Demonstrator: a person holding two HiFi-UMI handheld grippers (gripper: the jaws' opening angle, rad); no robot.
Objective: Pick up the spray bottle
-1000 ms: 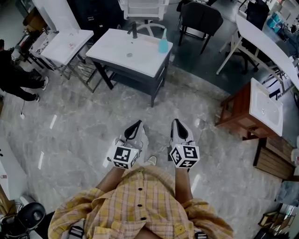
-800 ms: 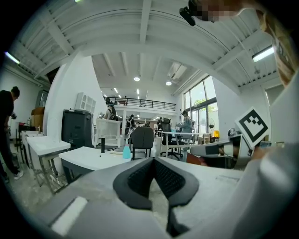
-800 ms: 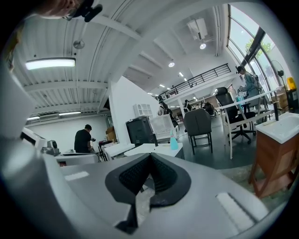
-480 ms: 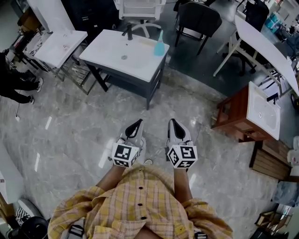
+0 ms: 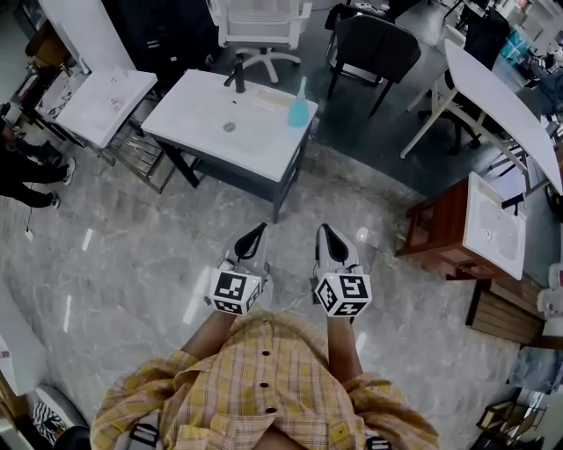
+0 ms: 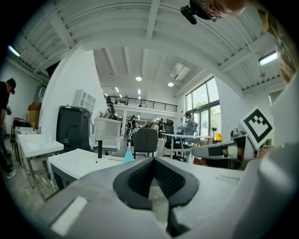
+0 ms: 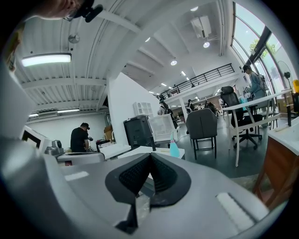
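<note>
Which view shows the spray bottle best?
The head view: the bottle stands whole at the back right corner of the white counter. Both gripper views show it small and far off, side-on, just above the fingers.

The spray bottle (image 5: 299, 105) is stood at the worktop's (image 5: 255, 145) far right edge, with the faucet (image 5: 237, 79) to its left and a chair (image 5: 259, 25) placed behind.

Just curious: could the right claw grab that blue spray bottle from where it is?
Probably not yet. The spray bottle stands on the sink counter across the floor, while the right claw sits near the person's body. Nothing visibly blocks the way.
</note>
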